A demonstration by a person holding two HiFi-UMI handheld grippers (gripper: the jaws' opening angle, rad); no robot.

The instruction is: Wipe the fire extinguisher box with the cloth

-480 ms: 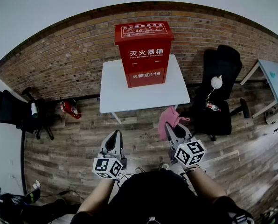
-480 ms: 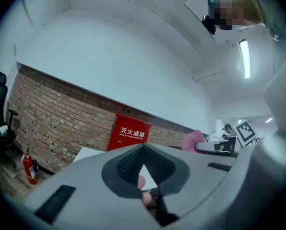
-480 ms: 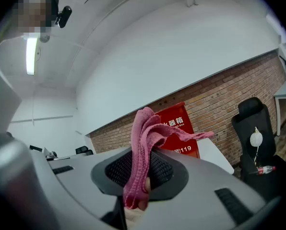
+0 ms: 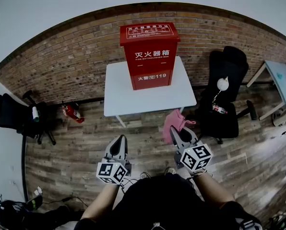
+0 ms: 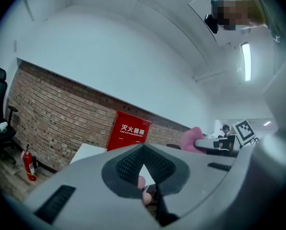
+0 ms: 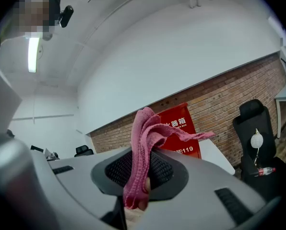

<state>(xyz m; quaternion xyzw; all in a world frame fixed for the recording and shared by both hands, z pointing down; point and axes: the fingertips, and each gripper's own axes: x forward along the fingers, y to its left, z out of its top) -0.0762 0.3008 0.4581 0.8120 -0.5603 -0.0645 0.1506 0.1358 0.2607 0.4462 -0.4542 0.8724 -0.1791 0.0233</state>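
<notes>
Box [image 4: 149, 56] is standing on the table [image 4: 119, 97] at 12 o'clock, well apart from both grippers. Right gripper [image 4: 175, 132] is clamping the cloth [image 4: 173, 120]; left gripper [image 4: 120, 140] is sitting closed, empty. Approach step, by judgement; the cloth is needing carrying forward to the box.

The left claw [image 4: 121, 139] and the right claw [image 4: 173, 130] are each built of grey tapered shells lined with black ribbed pads [image 5: 128, 166]. Behind each claw, a white cube [image 4: 112, 172] printed with black square markers is fixed. A black top [image 4: 152, 200] is worn.
</notes>
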